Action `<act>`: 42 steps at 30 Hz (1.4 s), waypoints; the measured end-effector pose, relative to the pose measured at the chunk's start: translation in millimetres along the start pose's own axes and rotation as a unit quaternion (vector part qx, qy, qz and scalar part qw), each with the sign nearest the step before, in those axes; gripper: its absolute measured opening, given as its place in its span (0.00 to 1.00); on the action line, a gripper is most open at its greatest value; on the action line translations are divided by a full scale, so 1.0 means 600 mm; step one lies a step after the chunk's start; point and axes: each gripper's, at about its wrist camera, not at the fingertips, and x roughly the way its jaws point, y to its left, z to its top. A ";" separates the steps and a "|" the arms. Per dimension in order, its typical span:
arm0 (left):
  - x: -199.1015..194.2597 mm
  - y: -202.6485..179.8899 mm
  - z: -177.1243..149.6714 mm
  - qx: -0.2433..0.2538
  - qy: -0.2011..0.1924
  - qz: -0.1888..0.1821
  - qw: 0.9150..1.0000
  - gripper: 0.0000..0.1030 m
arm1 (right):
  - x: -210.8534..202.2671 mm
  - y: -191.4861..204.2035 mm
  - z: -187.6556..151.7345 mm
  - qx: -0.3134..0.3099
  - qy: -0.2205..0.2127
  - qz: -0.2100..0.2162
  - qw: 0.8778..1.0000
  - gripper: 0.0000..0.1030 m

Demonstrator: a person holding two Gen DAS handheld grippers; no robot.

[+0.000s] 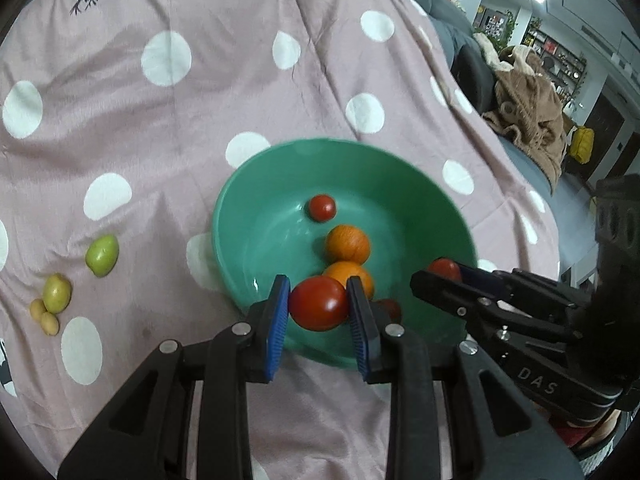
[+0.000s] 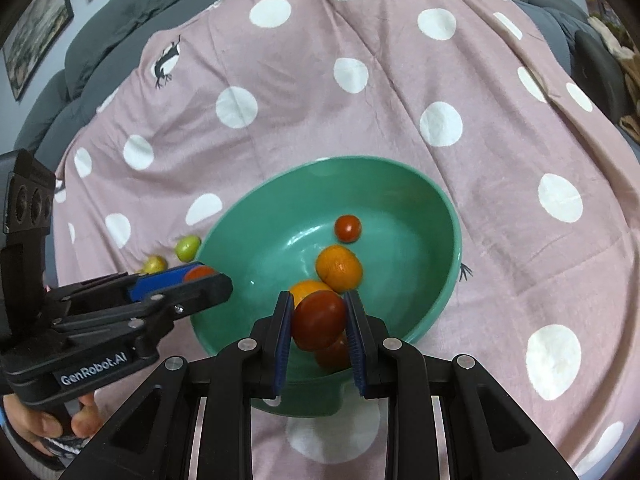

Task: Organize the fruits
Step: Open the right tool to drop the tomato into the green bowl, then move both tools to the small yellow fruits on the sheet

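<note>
A green bowl [image 1: 312, 145] [image 2: 360, 160] sits on a pink dotted cloth and holds two oranges [image 1: 346, 243] [image 2: 339, 268], a small red tomato [image 1: 321, 207] [image 2: 347, 228] and another red fruit [image 2: 334, 354] that is partly hidden. My left gripper [image 1: 318, 292] [image 2: 208, 276] is shut on a red tomato [image 1: 319, 303] over the bowl's near-left rim. Over the near side of the bowl, my right gripper [image 2: 319, 300] [image 1: 436, 276] is shut on a second red tomato [image 2: 319, 320]. Both tomatoes hang above the bowl.
A green fruit [image 1: 102, 255] [image 2: 187, 247], a yellow-green one [image 1: 57, 293] and two small yellow ones [image 1: 44, 316] lie on the cloth [image 1: 200, 120] left of the bowl. A grey sofa [image 2: 120, 20] backs the cloth. A brown blanket [image 1: 528, 120] lies at the right. A hand [image 2: 60, 424] holds the left gripper.
</note>
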 end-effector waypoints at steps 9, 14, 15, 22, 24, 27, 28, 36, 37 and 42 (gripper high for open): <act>-0.010 0.004 -0.009 0.000 -0.011 -0.006 1.000 0.46 | -0.003 -0.001 -0.004 0.001 -0.001 -0.002 1.000 0.38; -0.041 0.012 -0.021 -0.011 -0.031 -0.001 0.999 0.58 | -0.026 -0.004 -0.005 0.014 -0.016 0.004 1.000 0.39; -0.047 0.018 -0.028 -0.017 -0.033 0.002 0.999 0.62 | -0.031 -0.005 -0.007 0.017 -0.019 0.006 1.000 0.39; -0.102 0.099 -0.139 -0.092 -0.008 0.038 0.995 0.70 | -0.057 0.014 -0.039 -0.009 -0.017 0.060 0.998 0.39; -0.122 0.125 -0.172 -0.119 0.000 0.049 0.992 0.71 | -0.057 0.036 -0.053 -0.032 -0.005 0.078 0.996 0.39; -0.159 0.162 -0.217 -0.162 0.004 0.063 0.985 0.71 | -0.052 0.071 -0.070 -0.061 0.009 0.097 0.993 0.39; -0.170 0.171 -0.228 -0.173 0.003 0.067 0.983 0.71 | -0.049 0.080 -0.073 -0.066 0.013 0.101 0.993 0.39; -0.248 0.222 -0.289 -0.236 -0.028 0.093 0.967 0.71 | -0.020 0.169 -0.092 -0.106 0.053 0.141 0.983 0.39; -0.252 0.226 -0.295 -0.240 -0.030 0.092 0.966 0.71 | -0.017 0.178 -0.095 -0.111 0.057 0.145 0.982 0.39; -0.260 0.245 -0.316 -0.256 -0.037 0.081 0.962 0.71 | 0.004 0.229 -0.103 -0.142 0.080 0.154 0.974 0.39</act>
